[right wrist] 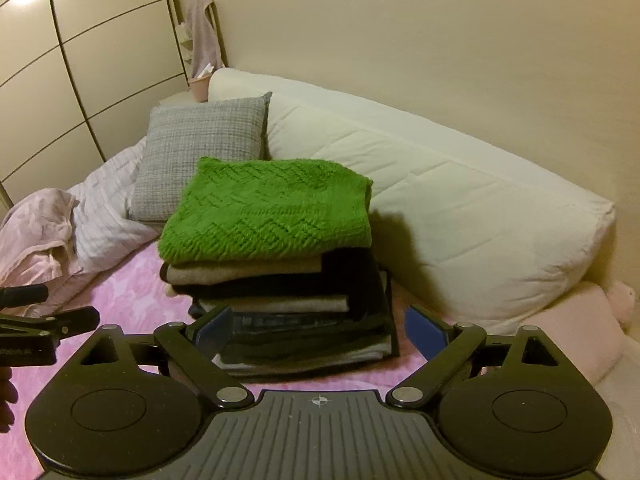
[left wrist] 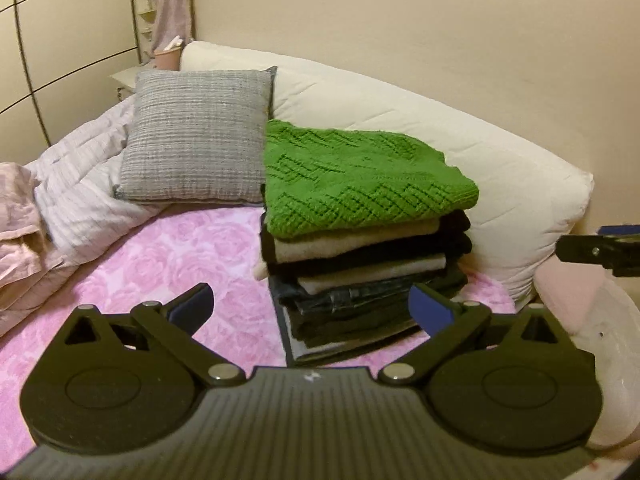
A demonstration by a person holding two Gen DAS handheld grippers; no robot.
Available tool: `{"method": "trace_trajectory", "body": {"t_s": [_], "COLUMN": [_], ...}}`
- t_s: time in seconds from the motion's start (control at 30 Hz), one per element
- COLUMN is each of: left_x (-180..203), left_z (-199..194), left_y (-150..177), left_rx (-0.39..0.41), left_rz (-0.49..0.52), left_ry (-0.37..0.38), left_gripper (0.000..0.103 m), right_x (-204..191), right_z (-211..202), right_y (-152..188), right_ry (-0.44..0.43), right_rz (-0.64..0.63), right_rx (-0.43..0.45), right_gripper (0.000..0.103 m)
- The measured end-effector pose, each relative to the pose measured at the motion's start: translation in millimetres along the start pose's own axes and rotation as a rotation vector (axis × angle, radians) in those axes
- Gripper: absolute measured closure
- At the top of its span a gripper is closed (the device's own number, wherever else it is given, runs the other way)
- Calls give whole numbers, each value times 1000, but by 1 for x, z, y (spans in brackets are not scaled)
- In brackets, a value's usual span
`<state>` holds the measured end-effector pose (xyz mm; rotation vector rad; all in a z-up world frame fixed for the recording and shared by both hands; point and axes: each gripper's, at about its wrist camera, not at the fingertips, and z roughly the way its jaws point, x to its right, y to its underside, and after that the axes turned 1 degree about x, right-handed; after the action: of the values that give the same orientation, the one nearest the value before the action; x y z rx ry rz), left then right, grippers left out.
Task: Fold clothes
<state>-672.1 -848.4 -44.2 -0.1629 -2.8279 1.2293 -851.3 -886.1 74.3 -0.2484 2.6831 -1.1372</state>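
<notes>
A stack of folded clothes [left wrist: 360, 272] stands on the pink rose-patterned bedspread [left wrist: 160, 264], with a green knitted sweater [left wrist: 352, 176] on top and beige, black and denim layers under it. My left gripper [left wrist: 312, 308] is open just in front of the stack's lower layers, holding nothing. In the right wrist view the same stack [right wrist: 288, 312] with the green sweater [right wrist: 268, 212] sits straight ahead. My right gripper [right wrist: 316, 332] is open around the front of the bottom layers, empty. Part of the right gripper shows at the right edge of the left wrist view.
A grey cushion [left wrist: 196, 136] leans behind the stack to the left. A long white pillow [left wrist: 440, 152] lies along the wall. Crumpled pale pink and striped bedding [left wrist: 52, 200] lies at the left. A wardrobe [right wrist: 60, 80] stands far left; a garment [right wrist: 202, 36] hangs in the corner.
</notes>
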Motion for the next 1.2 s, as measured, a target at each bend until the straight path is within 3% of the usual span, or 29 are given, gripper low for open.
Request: {"method": "trace_trajectory", "body": {"t_s": [0.63, 1.2], "left_x": [25, 44], "left_z": [-25, -20], "left_y": [2, 1], "left_rx": [-18, -44], "left_rz": [-134, -100], "left_ry": [-67, -96], "left_gripper": [1, 1], "right_x": [4, 6], "right_z": [-11, -8], "right_y": [-7, -1], "right_ry": [-85, -92], "right_rz": [-96, -100], "right_rx": [-34, -70], "right_gripper": [13, 13]}}
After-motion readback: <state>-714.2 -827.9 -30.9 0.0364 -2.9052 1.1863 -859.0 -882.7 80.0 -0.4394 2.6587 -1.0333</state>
